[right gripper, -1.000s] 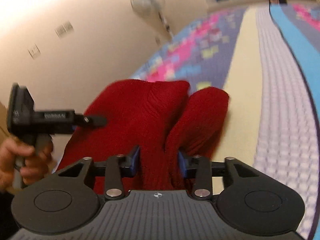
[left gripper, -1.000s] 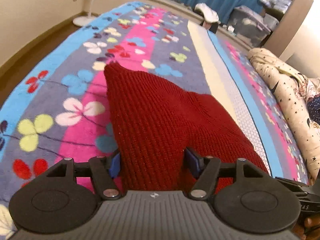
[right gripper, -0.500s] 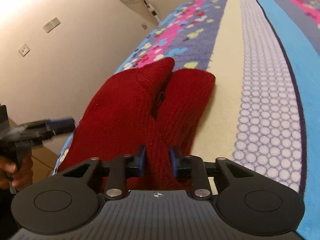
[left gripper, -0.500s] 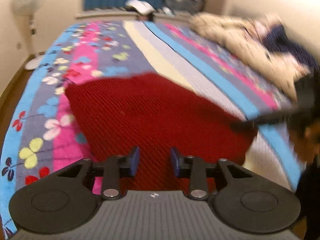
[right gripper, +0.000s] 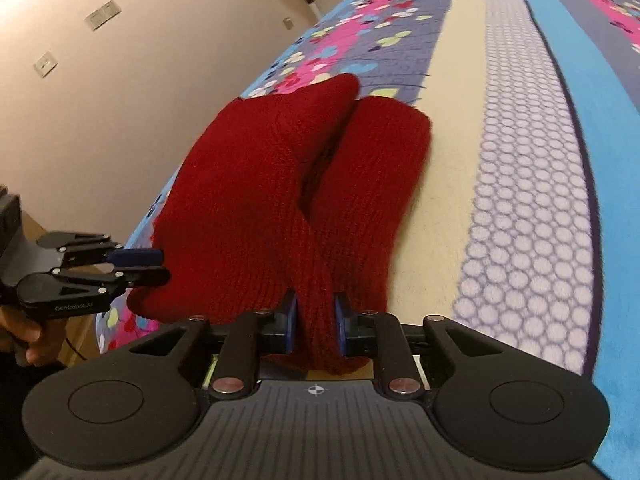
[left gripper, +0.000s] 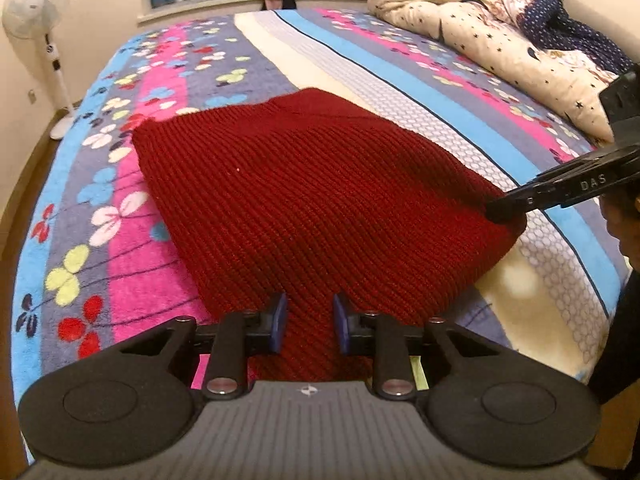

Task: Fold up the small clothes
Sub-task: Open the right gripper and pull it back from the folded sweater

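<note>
A dark red knit garment (left gripper: 312, 200) lies spread on the flowered blanket (left gripper: 160, 80). In the right wrist view the red knit garment (right gripper: 260, 184) shows two long lobes side by side. My left gripper (left gripper: 308, 320) has the near hem between its blue pads, and its jaws are closing on the cloth. It also shows from the side in the right wrist view, where the left gripper (right gripper: 154, 266) is at the garment's left corner. My right gripper (right gripper: 315, 320) pinches a bunched ridge of knit while its jaws are opening slightly. From the left wrist view, the right gripper (left gripper: 496, 212) sits on the garment's right corner.
A star-print quilt (left gripper: 480, 40) is heaped along the bed's far right side. A standing fan (left gripper: 36, 8) is on the floor left of the bed, near the wall. A person's hand (right gripper: 28, 332) grips the left tool beyond the bed edge. Bare striped blanket (right gripper: 520, 160) stretches to the right.
Both pairs of jaws have narrowed onto the red knit. The left gripper has rolled and swung sideways, and the garment now lies wider and flatter before it.
</note>
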A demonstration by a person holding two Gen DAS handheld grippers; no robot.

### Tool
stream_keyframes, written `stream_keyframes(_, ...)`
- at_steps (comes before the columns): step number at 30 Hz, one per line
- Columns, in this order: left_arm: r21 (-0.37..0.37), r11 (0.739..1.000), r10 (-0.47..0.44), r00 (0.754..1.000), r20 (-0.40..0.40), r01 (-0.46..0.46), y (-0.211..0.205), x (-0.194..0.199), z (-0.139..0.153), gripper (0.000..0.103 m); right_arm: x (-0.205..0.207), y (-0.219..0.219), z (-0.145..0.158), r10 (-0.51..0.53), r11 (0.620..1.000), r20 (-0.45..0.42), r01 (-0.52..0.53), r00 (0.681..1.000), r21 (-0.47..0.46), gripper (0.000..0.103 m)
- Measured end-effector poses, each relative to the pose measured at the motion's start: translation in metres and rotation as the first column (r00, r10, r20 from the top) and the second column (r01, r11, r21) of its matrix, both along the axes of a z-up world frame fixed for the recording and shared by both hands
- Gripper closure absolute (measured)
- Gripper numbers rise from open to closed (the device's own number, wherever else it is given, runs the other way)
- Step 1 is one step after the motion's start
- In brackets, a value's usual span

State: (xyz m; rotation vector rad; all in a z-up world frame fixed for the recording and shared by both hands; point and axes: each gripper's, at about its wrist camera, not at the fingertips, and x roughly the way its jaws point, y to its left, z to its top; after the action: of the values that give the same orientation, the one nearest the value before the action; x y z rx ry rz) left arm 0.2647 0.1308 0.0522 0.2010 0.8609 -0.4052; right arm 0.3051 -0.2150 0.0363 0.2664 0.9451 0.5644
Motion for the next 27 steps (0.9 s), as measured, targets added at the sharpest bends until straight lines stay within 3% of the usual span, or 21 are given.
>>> stream_keyframes(1, 0.000, 1.000, 0.017, 1.000, 0.007, -0.017, -0.002, 0.000, 0.002, 0.071, -0.002, -0.001, 0.003, -0.007, 1.000, 0.018, 0.007, 1.000, -0.008, 0.064)
stream_keyframes(4, -0.024, 0.995, 0.099, 0.995, 0.024, -0.098, -0.005, -0.002, 0.010, 0.055, -0.014, -0.005, 0.019, -0.007, 0.999, 0.118, 0.012, 0.993, -0.041, 0.063)
stream_keyframes(6, -0.047, 0.989, 0.143, 0.988, 0.053, -0.141, -0.008, -0.006, 0.019, 0.050, -0.023, -0.004, 0.026, -0.007, 0.999, 0.177, 0.017, 0.984, -0.051, 0.058)
stream_keyframes(10, -0.061, 0.968, 0.249, 0.962, 0.111, -0.243, -0.016, -0.020, 0.037, 0.028, -0.044, -0.005, 0.040, -0.087, 0.989, 0.276, 0.116, 0.957, -0.093, 0.041)
stream_keyframes(13, -0.066, 0.950, 0.313, 0.941, 0.130, -0.307, -0.024, -0.034, 0.048, 0.017, -0.066, -0.003, 0.049, -0.108, 0.983, 0.329, 0.150, 0.938, -0.102, 0.032)
stream_keyframes(20, -0.109, 0.916, 0.401, 0.895, 0.198, -0.386, -0.041, -0.094, 0.065, 0.011, -0.118, 0.008, 0.062, -0.146, 0.971, 0.429, 0.212, 0.891, -0.109, 0.007)
stream_keyframes(27, -0.083, 0.900, 0.435, 0.868, 0.241, -0.428, -0.066, -0.148, 0.046, 0.006, -0.150, 0.020, 0.049, -0.178, 0.962, 0.424, 0.247, 0.888, -0.114, 0.006)
